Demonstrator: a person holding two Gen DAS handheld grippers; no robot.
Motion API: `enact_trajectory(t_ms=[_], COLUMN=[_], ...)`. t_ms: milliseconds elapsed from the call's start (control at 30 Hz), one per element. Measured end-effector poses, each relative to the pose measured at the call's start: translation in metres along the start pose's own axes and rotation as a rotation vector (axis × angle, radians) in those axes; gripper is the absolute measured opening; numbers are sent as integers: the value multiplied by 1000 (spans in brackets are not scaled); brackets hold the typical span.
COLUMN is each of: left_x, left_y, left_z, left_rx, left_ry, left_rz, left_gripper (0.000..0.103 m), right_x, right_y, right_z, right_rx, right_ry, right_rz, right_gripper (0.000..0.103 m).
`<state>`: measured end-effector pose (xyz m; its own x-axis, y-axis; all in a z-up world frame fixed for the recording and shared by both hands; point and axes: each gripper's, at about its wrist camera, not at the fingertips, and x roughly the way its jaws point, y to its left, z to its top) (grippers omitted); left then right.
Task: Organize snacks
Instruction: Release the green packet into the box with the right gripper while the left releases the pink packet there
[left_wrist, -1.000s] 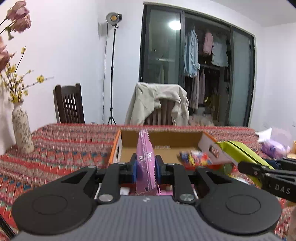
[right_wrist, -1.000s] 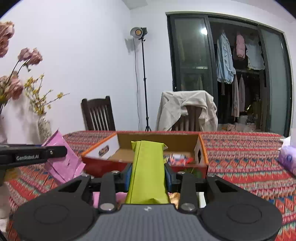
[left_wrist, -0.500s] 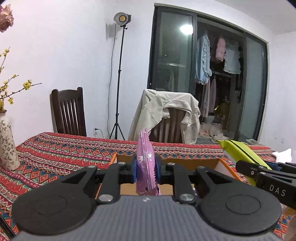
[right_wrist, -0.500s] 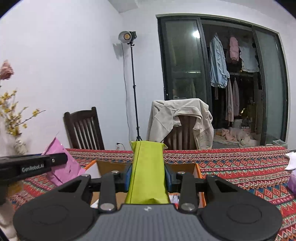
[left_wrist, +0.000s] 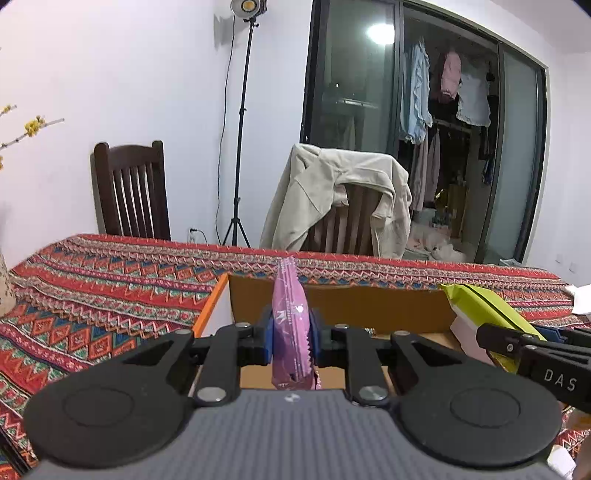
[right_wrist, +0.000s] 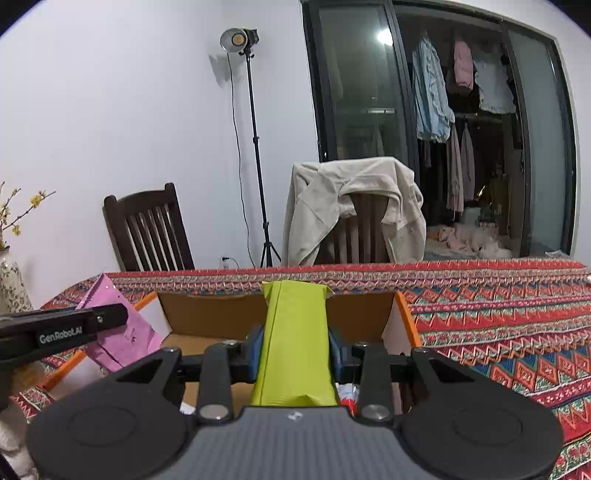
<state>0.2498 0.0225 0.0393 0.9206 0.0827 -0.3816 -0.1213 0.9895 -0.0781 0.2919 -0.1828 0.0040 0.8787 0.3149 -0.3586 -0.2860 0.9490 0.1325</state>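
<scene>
My left gripper (left_wrist: 291, 332) is shut on a pink snack packet (left_wrist: 290, 317), held upright over the open cardboard box (left_wrist: 369, 306). My right gripper (right_wrist: 295, 349) is shut on a lime-green snack packet (right_wrist: 295, 343), also over the box (right_wrist: 214, 314). The green packet shows at the right of the left wrist view (left_wrist: 484, 310). The pink packet shows at the left of the right wrist view (right_wrist: 122, 332). A red-wrapped snack (right_wrist: 347, 393) peeks out inside the box under the right gripper.
The box sits on a table with a red patterned cloth (left_wrist: 110, 280). A patterned vase (right_wrist: 11, 280) stands at the left. Two wooden chairs (left_wrist: 129, 192), one draped with a beige jacket (left_wrist: 340, 192), and a light stand (left_wrist: 240, 147) are behind the table.
Both grippers have moved forward over the box with their packets and tilted up, then levelled a little. The box interior has dropped mostly below view. Both grips are unchanged.
</scene>
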Motion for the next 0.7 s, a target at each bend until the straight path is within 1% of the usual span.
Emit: enact_trajectory(t_ms=[67,100,133,167,200,233,267,300,400,567,700], left_x=[2,1,-1,-2,-4,-6,-9,-11,-12,-14,-23], left_y=[1,2,2,0,1,0,0,-1,1,3,1], left_z=[-2,-4,-4,-5,-6,-6,-7,-7,-7,-4,0], left_rx=[-7,-3,2,2,-5,-13,-17,-8,-19,-23,-32], left_ry=[10,3,-4,-9,-18,-33,-59,-68,-64,-64,-75], left_rz=[-6,-2,4,8,19,42,69,80,72,81,76], left_gripper=[20,24,31,56,92,103,103,103,103,103,103], right_x=[1,1,2,-1,-2,-3,-4,-5,-8,-14,-23], right_y=[-1,-2,-3,-4,-5,-6,-7,-7,-8,-7,-4], right_z=[-2,-3,-3,-5,-5,-6,-6,-6,-7,-6,-2], right_rx=[-7,-8,-1,8,15,16,18,22,29,31,27], right_ry=[12,15,22,22,16,7,11,13,12,-3,-18], right_rz=[-12,-11,-7,-3,2,7,9,11,14,15,18], right_gripper=[41,45,66,92,101,103,103,103,103,103,103])
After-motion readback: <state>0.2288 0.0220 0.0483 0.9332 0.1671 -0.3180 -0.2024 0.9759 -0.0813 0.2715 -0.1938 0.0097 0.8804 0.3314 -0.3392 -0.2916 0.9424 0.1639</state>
